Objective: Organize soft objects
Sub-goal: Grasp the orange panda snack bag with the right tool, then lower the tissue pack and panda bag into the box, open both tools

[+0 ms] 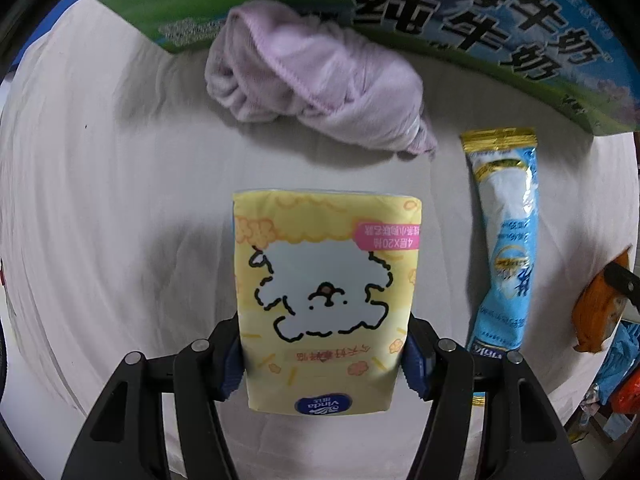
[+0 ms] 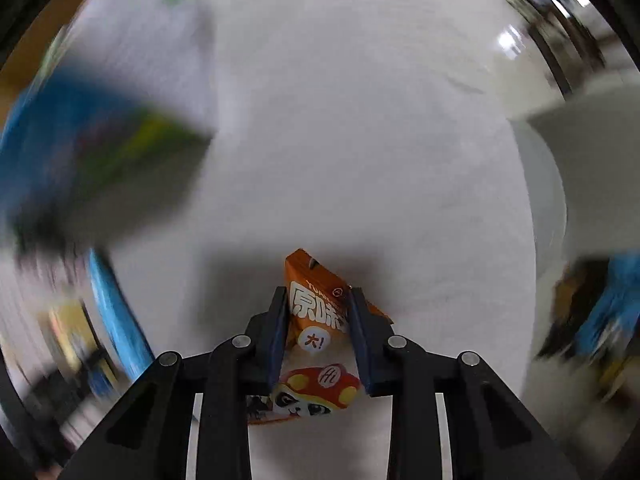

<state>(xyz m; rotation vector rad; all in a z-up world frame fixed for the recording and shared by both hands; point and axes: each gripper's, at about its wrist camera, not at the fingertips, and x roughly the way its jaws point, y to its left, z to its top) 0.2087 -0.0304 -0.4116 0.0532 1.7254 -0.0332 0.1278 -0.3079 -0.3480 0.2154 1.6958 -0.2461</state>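
Observation:
My left gripper [image 1: 326, 354] is shut on a yellow tissue pack [image 1: 326, 284] with a white cartoon dog, held just above the white cloth. A crumpled pink towel [image 1: 316, 76] lies beyond it. A blue and gold snack stick packet [image 1: 504, 240] lies to the right. My right gripper [image 2: 318, 316] is shut on an orange snack packet [image 2: 316, 304] with a cartoon panda, low over the cloth. That packet also shows at the right edge of the left wrist view [image 1: 600, 304]. The right wrist view is blurred.
A blue and green milk carton box [image 1: 480, 20] stands along the back, behind the towel. It shows blurred at the left of the right wrist view [image 2: 92, 160]. White cloth [image 1: 100, 200] covers the table. Clutter lies past the right table edge [image 1: 616, 380].

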